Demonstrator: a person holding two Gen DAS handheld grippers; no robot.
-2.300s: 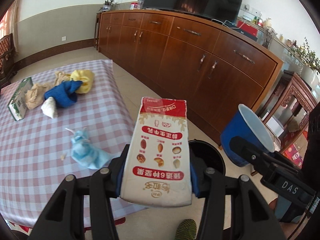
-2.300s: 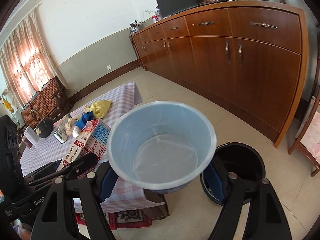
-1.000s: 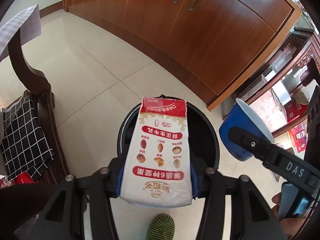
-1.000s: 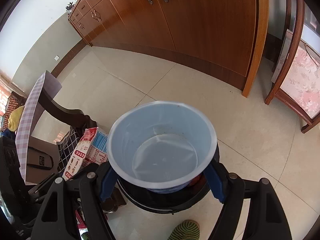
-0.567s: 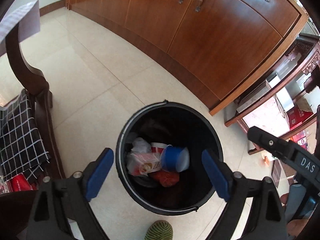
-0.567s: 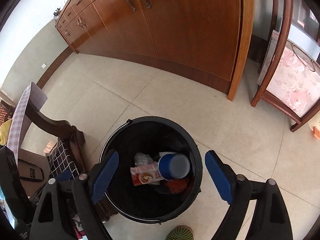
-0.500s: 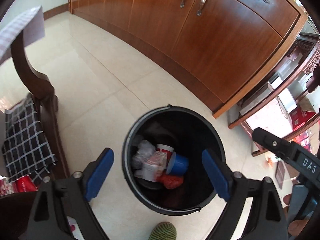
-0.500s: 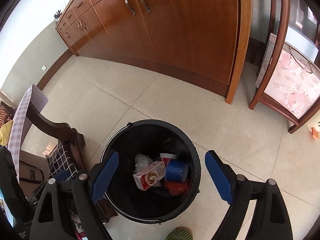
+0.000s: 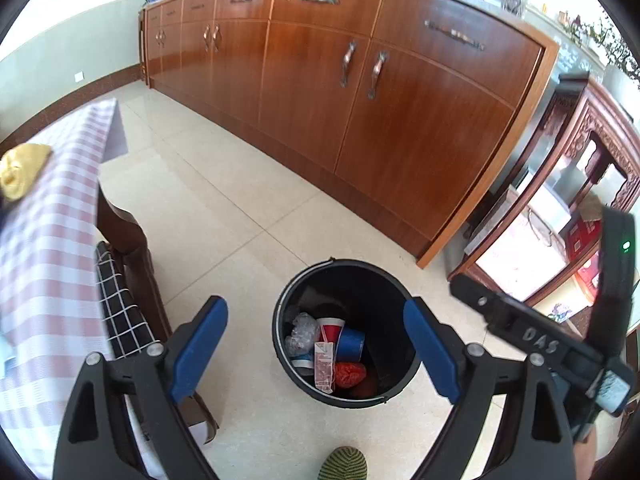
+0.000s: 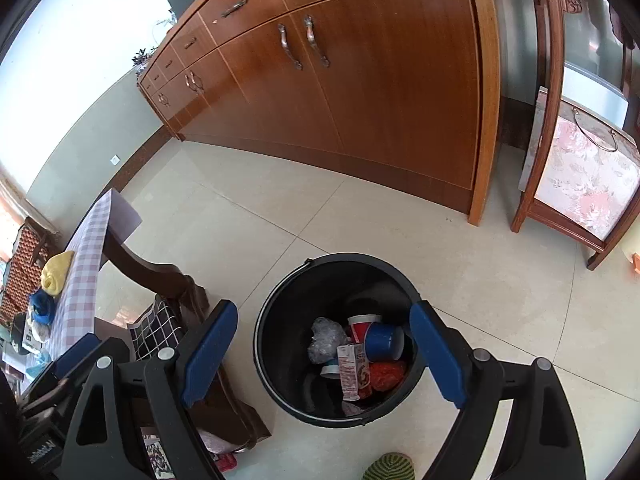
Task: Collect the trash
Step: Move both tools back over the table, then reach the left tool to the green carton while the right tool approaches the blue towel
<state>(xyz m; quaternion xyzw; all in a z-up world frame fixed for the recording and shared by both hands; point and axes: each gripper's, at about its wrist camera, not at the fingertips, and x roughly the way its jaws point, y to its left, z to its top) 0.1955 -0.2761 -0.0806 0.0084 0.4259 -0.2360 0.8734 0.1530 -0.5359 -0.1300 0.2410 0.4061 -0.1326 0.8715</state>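
Both tools gape empty — carton (image 9: 324, 364), blue cup (image 10: 383, 342) in bin (image 9: 394, 390).

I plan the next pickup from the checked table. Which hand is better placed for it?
Probably left. Both tongs, left and right, are open and empty above the bin; the table lies on the left hand's side.

Right gripper (image 10: 324, 348), jaws wide apart, above black bin (image 10: 280, 320) holding trash.

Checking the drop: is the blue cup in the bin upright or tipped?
Tipped: the blue cup lies on its side inside the black bin.
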